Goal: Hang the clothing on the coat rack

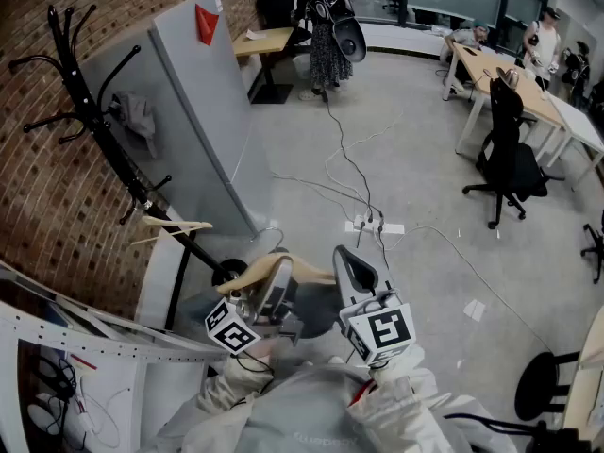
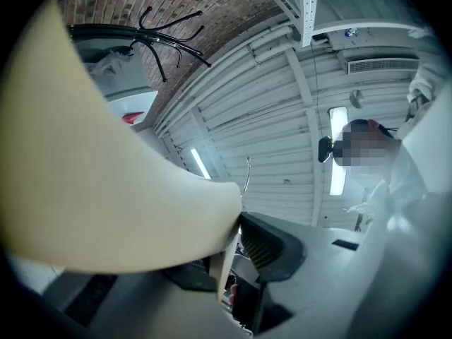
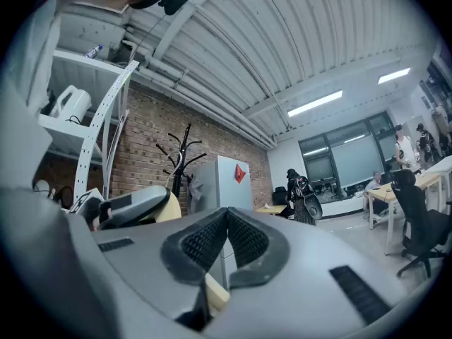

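Left tongs (image 2: 236, 251) clamp a wooden hanger (image 2: 106, 189); right tongs (image 3: 227, 221) sit closed just beside it. Well ahead-left, gray clothing (image 1: 139, 118) drapes the coat rack (image 1: 94, 125) against a cabinet's (image 1: 203, 111) edge; open floor (image 1: 425, 187) spreads rightward.

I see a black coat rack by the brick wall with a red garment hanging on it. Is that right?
Not quite. The garment hanging on the black coat rack by the brick wall is grey, not red. The head view shows it.
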Available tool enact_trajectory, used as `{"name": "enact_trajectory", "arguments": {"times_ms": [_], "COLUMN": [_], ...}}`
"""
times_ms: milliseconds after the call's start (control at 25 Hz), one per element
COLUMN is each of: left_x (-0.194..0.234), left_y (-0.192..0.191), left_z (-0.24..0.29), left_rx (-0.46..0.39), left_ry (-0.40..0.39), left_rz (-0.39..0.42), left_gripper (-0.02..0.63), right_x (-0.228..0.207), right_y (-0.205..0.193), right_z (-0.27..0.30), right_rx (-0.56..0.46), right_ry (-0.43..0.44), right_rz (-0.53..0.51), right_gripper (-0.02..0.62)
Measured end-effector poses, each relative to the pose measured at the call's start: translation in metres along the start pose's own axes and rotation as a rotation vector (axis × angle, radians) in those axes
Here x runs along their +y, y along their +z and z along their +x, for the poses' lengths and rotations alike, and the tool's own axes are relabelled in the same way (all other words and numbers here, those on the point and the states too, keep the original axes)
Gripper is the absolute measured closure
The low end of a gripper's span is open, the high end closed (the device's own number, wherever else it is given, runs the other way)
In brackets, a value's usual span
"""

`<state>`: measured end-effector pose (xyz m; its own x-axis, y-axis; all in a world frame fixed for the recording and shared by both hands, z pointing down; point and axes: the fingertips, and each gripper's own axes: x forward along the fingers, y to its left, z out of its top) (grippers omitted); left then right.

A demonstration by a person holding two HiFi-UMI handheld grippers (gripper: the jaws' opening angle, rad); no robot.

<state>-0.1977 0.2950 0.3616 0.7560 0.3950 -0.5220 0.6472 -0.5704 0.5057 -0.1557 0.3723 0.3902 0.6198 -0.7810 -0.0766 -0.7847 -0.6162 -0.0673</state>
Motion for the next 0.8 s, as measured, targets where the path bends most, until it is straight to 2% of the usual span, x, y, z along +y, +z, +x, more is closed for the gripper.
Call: {"name": "enact_trajectory", "arguments": {"times_ms": [320, 440, 720, 800], "left_x": [0.000, 0.007, 0.034, 0.044], "left_y": [-0.007, -0.007, -0.006, -0.003], "left_z": [0.011, 0.014, 0.035, 0.041], "left_rx": [-0.016, -0.016, -0.004, -0.005], "left_ry": [0.021, 0.036, 0.024, 0.019], "left_rz": [0.024, 0.020, 0.026, 0.028], "left_gripper": [0.502, 0.502, 0.502, 0.502], "right_x": [-0.022, -0.027, -0.046, -0.052], "right_y": [-0.007, -0.010, -0.020, -0.018], "right_z": [-0.010, -0.007, 0.017, 0.029], "right_rx": [0.015, 0.052, 0.065, 0.039], "right_ry": [0.010, 0.005, 0.014, 0.009], "right_rz": [0.020, 0.034, 0.040, 0.033], "right_gripper": [0.571, 0.571, 0.571, 0.571]}}
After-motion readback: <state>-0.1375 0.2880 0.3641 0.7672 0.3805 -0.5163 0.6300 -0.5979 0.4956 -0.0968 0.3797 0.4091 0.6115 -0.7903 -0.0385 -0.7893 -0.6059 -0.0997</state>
